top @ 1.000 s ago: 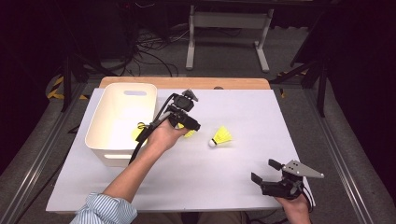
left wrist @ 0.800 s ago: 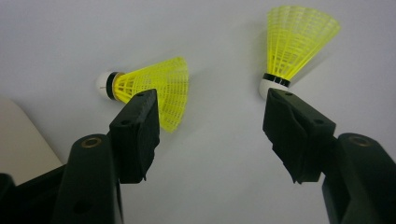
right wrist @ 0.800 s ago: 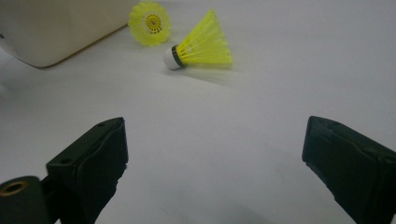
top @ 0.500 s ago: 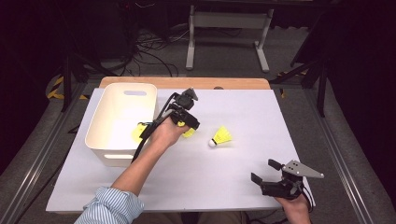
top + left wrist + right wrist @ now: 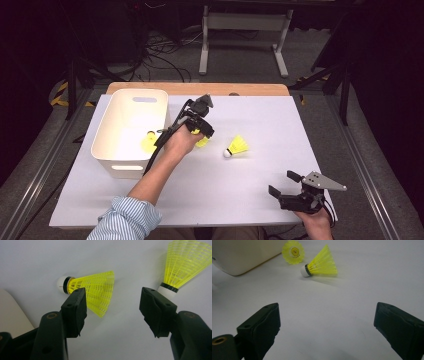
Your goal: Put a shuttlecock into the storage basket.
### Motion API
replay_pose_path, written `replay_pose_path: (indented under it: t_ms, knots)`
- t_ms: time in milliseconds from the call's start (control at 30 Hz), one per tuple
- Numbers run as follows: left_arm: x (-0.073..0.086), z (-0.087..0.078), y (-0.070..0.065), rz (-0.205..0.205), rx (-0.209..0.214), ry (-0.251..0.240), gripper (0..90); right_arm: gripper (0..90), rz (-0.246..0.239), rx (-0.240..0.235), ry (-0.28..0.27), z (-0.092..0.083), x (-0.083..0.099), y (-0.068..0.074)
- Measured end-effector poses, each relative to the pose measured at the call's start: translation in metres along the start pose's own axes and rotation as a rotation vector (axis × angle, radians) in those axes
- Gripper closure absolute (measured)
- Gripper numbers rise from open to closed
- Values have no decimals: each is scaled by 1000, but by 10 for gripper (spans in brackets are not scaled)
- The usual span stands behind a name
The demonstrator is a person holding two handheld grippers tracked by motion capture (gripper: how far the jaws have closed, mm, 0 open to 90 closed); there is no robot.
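White tabletop (image 5: pixel 150 200) under dark surroundings, and at its left sits the white bin (image 5: pixel 107 150) with one yellow shuttlecock (image 5: pixel 148 141) already in it. Next along, my left hand-held gripper (image 5: pixel 112 305) has just been narrowing but grips nothing yet; the near shuttlecock (image 5: pixel 93 293) lies just ahead between its jaws. I'd drop lower and close on the skirt near the cork, gently, since the mesh crushes. A second shuttlecock (image 5: pixel 236 147) lies close by and could get nudged. At the right, my right hand-held gripper (image 5: pixel 286 186) rests unclenched, well apart
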State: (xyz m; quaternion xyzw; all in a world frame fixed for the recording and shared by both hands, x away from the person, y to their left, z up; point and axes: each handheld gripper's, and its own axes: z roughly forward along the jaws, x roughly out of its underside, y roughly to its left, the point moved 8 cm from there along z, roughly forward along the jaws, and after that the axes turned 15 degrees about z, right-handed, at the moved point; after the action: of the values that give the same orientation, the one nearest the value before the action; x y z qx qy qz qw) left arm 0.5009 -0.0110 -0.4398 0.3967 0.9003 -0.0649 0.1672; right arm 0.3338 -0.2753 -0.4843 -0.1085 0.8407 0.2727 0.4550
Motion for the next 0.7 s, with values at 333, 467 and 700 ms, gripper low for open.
replay_pose_path:
  t_ms: [333,467,700]
  knots:
    - [-1,10,1,-1,-10,35,405,73,-1,-2,1,0,0,0]
    - [-2,15,1,-2,-3,48,401,73,-4,-2,2,0,0,0]
    - [-2,23,3,-15,-2,69,413,73,-3,-3,2,0,0,0]
